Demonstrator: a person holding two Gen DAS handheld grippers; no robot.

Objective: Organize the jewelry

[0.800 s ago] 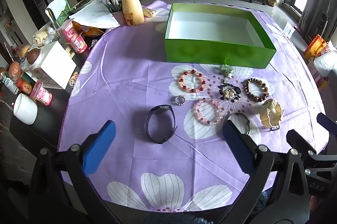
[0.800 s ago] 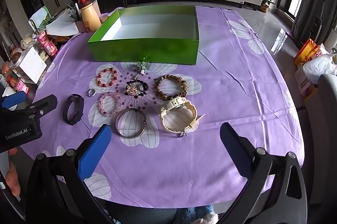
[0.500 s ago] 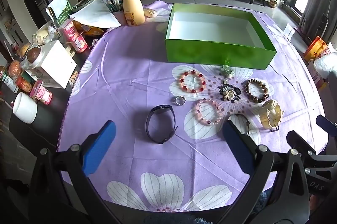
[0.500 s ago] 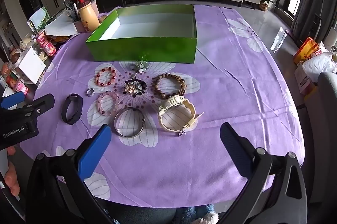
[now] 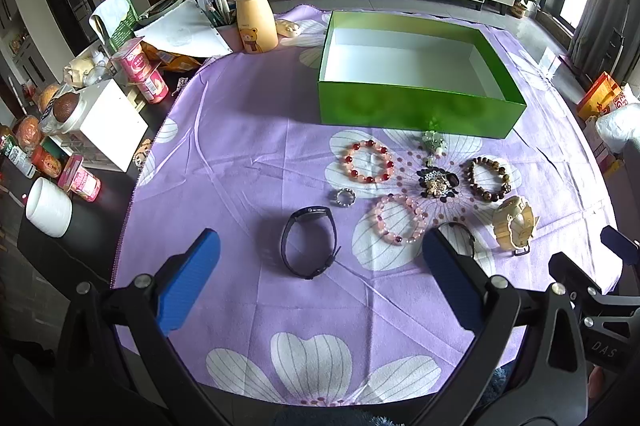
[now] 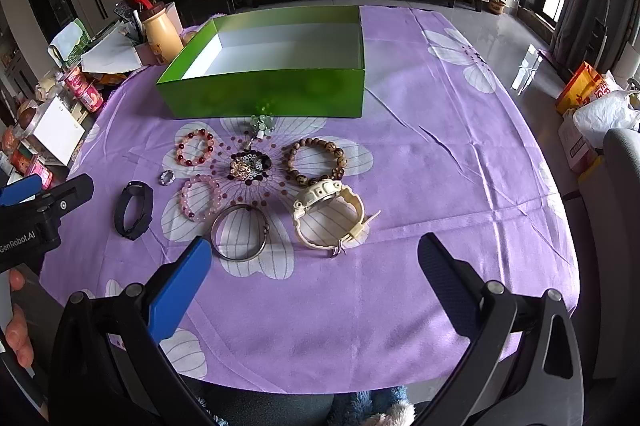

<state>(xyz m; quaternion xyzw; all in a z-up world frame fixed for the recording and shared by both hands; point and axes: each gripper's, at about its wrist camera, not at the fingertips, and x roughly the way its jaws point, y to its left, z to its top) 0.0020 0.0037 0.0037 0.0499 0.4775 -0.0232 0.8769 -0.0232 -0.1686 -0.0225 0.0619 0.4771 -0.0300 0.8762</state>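
lying before one green box [image 6: 264, 97]: four bead bracelets, two watches, one bangle [image 6: 239, 233], one ring [image 6: 166, 177]; both grippers' fingers released.

We see right gripper [image 6: 310, 268] jaws wide, empty | cream plastic wristwatch [image 6: 330, 216] mid-table beside silver metal bangle [image 6: 239, 232] | open green cardboard box [image 6: 264, 97] toward far edge

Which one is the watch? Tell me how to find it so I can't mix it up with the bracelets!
Start at the big green box on the purple flowery cloth; the jewelry lies in front of it. Go to the right end of that group, just past the brown bead bracelet. The watch is cream-coloured with a thick strap, a round face and a buckle, while its neighbours are bead loops or a plain metal bangle.
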